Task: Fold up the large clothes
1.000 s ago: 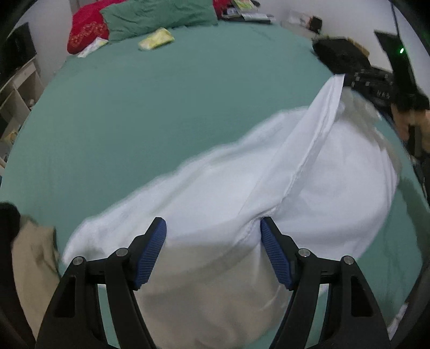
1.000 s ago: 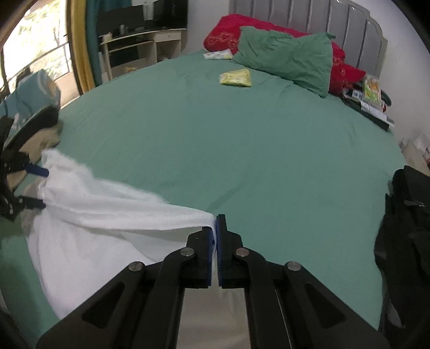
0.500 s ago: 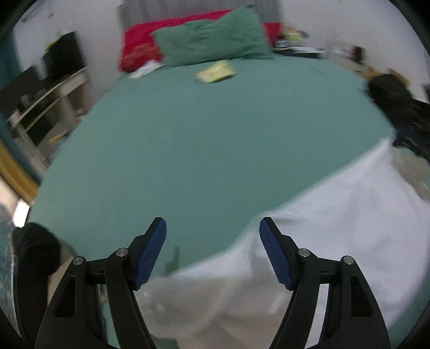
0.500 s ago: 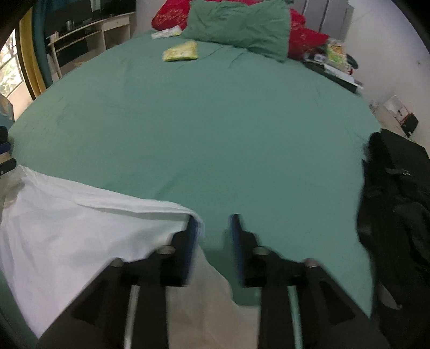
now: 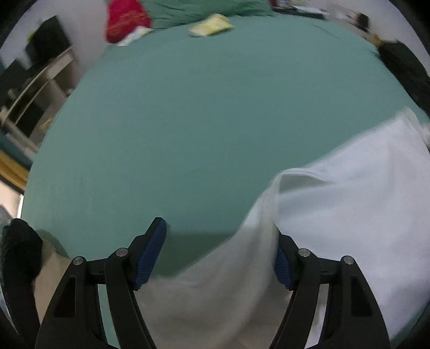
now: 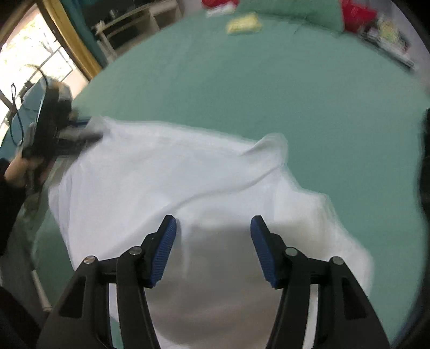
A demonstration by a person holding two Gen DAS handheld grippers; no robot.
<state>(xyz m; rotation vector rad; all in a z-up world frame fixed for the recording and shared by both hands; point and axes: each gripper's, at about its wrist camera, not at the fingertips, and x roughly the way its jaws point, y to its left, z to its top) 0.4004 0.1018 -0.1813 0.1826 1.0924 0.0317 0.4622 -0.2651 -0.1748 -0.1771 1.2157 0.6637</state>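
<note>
A large white garment (image 6: 172,174) lies loosely spread on the near part of a green bed (image 6: 268,80). In the left wrist view the garment (image 5: 349,201) fills the lower right. My left gripper (image 5: 217,257) is open and empty, and the cloth's edge lies below and between its fingers. My right gripper (image 6: 213,247) is open and empty above the cloth's near part. The left gripper's body (image 6: 48,118) shows at the cloth's far left corner in the right wrist view.
A green pillow (image 5: 204,8), a red pillow (image 5: 123,18) and a yellow packet (image 5: 209,25) lie at the head of the bed. Shelves (image 5: 29,88) stand to the left. A black bag (image 5: 403,69) sits at the right edge.
My right gripper has opened and let go of the white cloth, which has dropped onto the bed. My left gripper has swung left, so the cloth now lies to its right.
</note>
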